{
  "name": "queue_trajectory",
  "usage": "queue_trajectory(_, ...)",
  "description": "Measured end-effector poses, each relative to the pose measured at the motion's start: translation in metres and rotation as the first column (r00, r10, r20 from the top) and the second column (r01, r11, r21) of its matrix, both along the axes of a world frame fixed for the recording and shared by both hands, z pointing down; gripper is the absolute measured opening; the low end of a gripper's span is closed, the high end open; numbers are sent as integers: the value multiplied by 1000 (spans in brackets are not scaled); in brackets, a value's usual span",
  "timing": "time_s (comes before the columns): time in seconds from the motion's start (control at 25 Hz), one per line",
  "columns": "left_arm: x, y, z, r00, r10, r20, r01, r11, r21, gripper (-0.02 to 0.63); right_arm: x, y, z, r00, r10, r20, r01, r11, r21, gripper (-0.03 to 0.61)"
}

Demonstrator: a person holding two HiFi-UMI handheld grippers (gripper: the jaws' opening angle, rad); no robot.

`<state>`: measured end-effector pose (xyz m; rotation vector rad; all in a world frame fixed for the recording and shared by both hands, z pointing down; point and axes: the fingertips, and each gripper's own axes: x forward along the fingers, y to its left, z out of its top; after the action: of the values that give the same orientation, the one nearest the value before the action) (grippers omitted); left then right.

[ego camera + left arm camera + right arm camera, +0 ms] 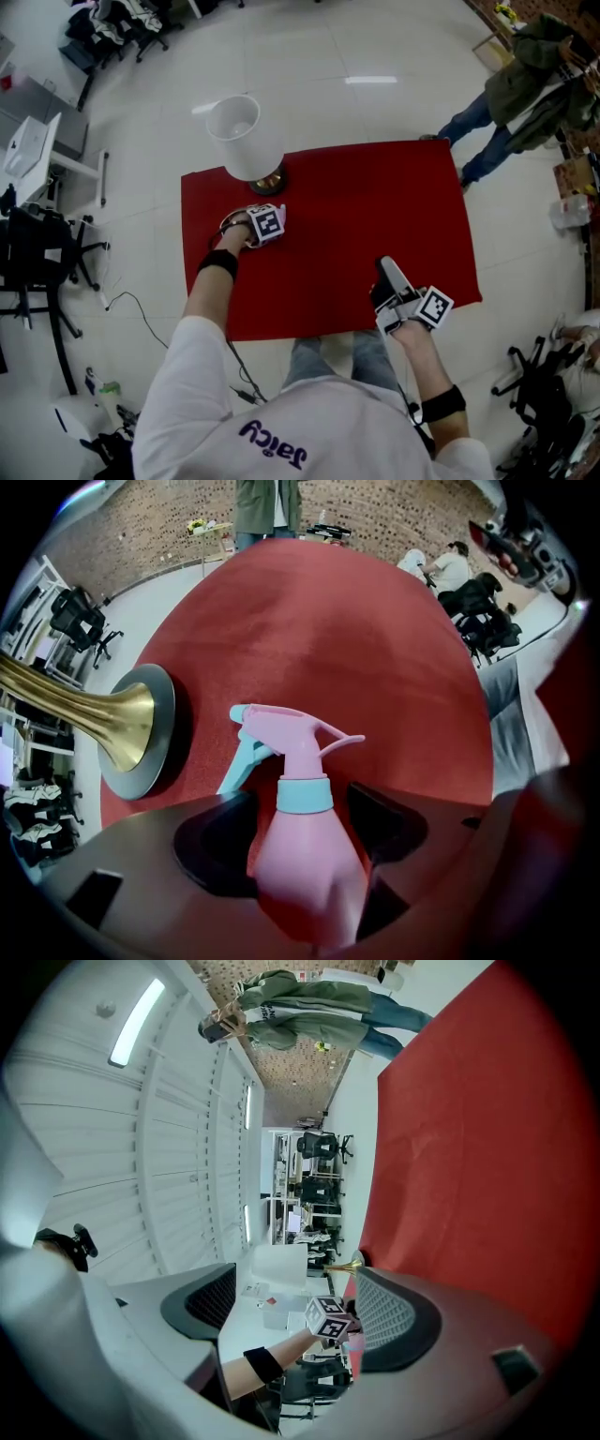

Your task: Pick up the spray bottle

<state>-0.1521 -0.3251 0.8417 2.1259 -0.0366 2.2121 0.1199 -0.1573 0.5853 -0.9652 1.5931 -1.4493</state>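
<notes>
Reaching is judged nearly done: the left gripper [249, 228] is pointed down at the far left of the red cloth [375, 206], near the lamp [246, 136]. The pink bottle [302, 846], apparently laid on its side, is flanked by its spread jaws, and no clamp is seen. Closing and lifting are left. The right gripper [388, 274] is held level at the near right, jaws apart and empty. No label can be read on the bottle. A script word on the shirt [281, 441] is seen upside down and not surely legible.
</notes>
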Motion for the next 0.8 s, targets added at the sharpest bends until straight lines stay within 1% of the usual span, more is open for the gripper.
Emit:
queue_trajectory(0.08,0,4,-1,1000,-3,-7,3,1000,-4,279,1,-1,1,1000,-2,-3,2,1000,-4,410)
queue_trajectory(0.12,0,6,-2,1000,-5,-7,5,1000,-2,242,0,-2,1,1000,-7,-4,7,1000,-3,410)
queue_trajectory(0.2,0,10,-3,1000,-19,-18,19,1000,15,233,-3,-5,-1,1000,-17,-3,17,1000,5,410)
queue_trajectory(0.32,3,15,-9,995,-65,-73,67,998,19,230,-8,-9,-6,999,-34,3,34,999,21,410)
queue_trajectory(0.48,6,21,-29,977,-161,-139,163,987,-1,229,-10,-14,-8,999,-52,8,52,998,28,410)
queue_trajectory(0.52,10,23,-35,969,-180,-168,182,983,-6,229,-10,-15,-9,998,-56,6,56,998,30,410)
queue_trajectory(0.56,21,24,-43,953,-188,-236,190,982,-14,229,-10,-16,-10,998,-59,4,59,998,34,410)
queue_trajectory(0.6,38,24,-52,924,-186,-333,191,981,-20,229,-11,-18,-12,998,-61,3,61,997,39,410)
queue_trajectory(0.64,52,22,-62,891,-188,-414,197,980,-20,229,-12,-19,-14,998,-63,4,63,997,45,410)
queue_trajectory(0.68,59,20,-71,864,-198,-462,215,976,-17,229,-12,-21,-17,998,-65,5,65,997,52,411)
queue_trajectory(0.8,62,16,-100,809,-236,-538,282,959,4,229,-15,-25,-26,997,-76,2,76,994,75,410)
